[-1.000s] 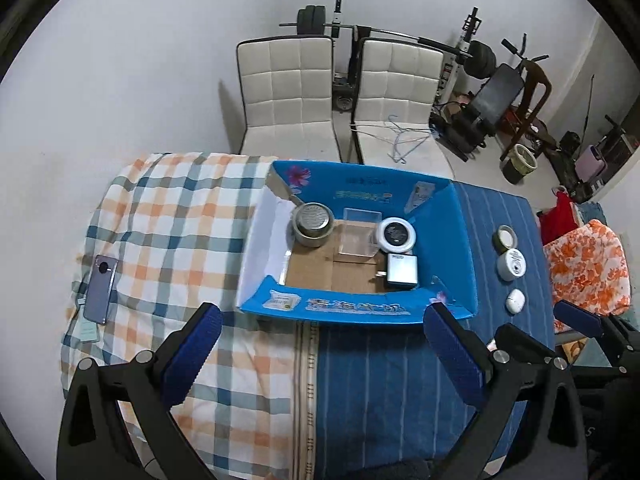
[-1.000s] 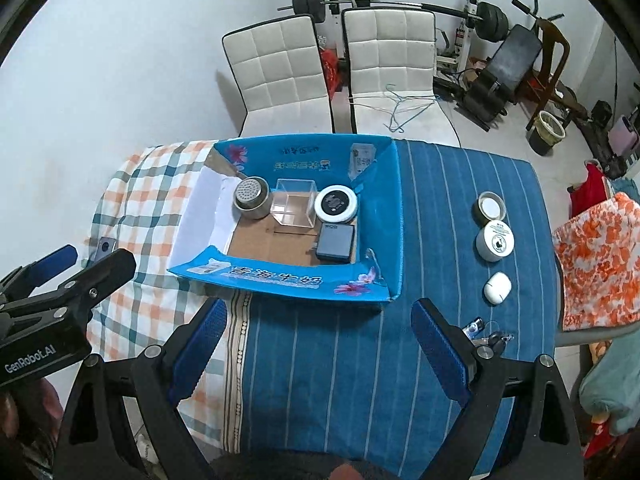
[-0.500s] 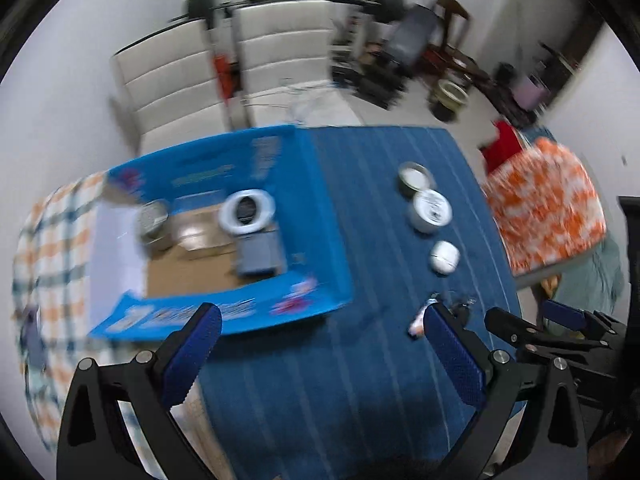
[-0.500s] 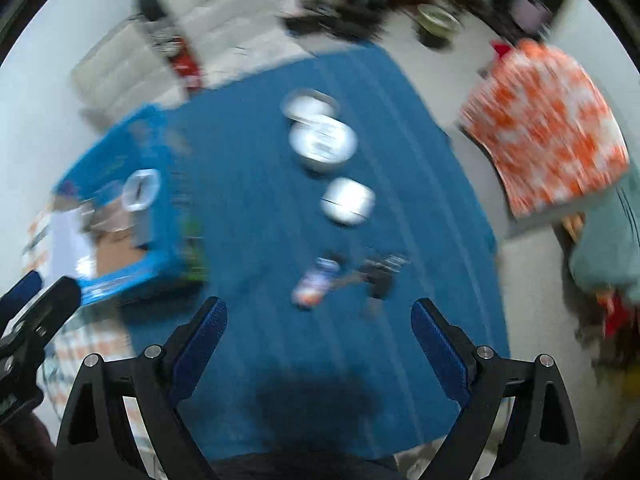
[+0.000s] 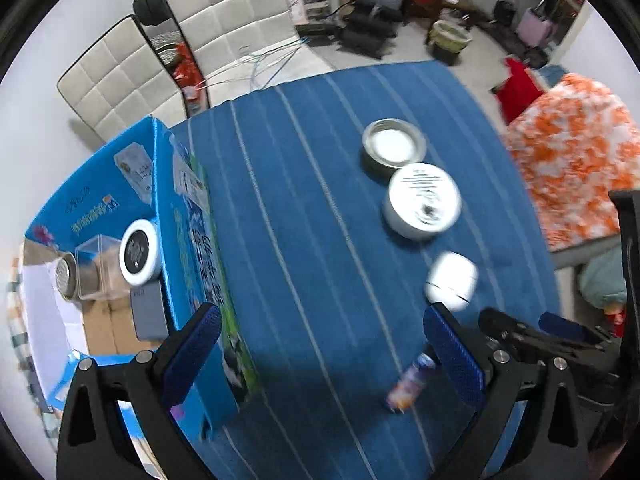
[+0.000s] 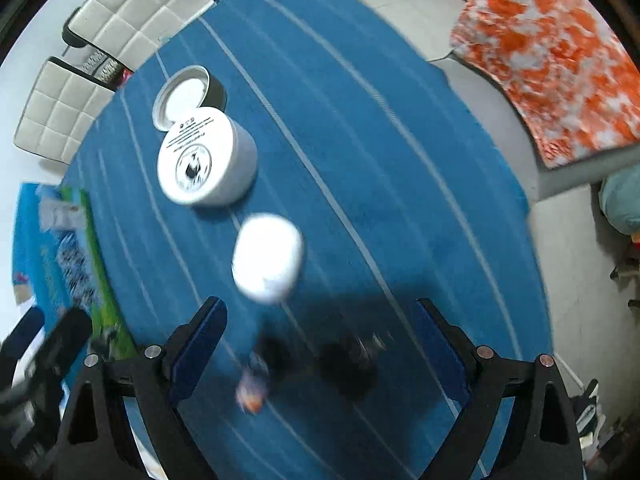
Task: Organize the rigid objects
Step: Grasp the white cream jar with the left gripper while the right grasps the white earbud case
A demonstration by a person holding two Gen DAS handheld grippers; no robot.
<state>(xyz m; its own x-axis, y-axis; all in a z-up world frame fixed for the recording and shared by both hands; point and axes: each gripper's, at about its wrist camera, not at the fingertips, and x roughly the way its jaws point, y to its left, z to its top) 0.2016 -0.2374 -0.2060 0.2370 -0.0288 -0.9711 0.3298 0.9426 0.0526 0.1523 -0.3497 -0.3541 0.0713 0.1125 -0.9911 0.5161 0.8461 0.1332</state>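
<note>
Both grippers have swung away from the blue box (image 5: 188,216) toward the white earbud case (image 6: 267,258) beside it on the blue striped cloth (image 6: 360,128). Right gripper (image 6: 318,344) and left gripper (image 5: 320,354) are gaping wide, holding nothing. White chairs (image 5: 224,28) are standing beyond the box.

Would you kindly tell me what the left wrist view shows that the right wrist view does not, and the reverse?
Only the left wrist view looks inside the blue box: a white ring-shaped disc, a clear case, a metal tin and a grey block. Only the right wrist view shows a blurred dark clump between the right gripper's open fingers. Both share the blue striped cloth, the open tin lid, the white round tub, the white pebble-shaped case and a small colourful item.
</note>
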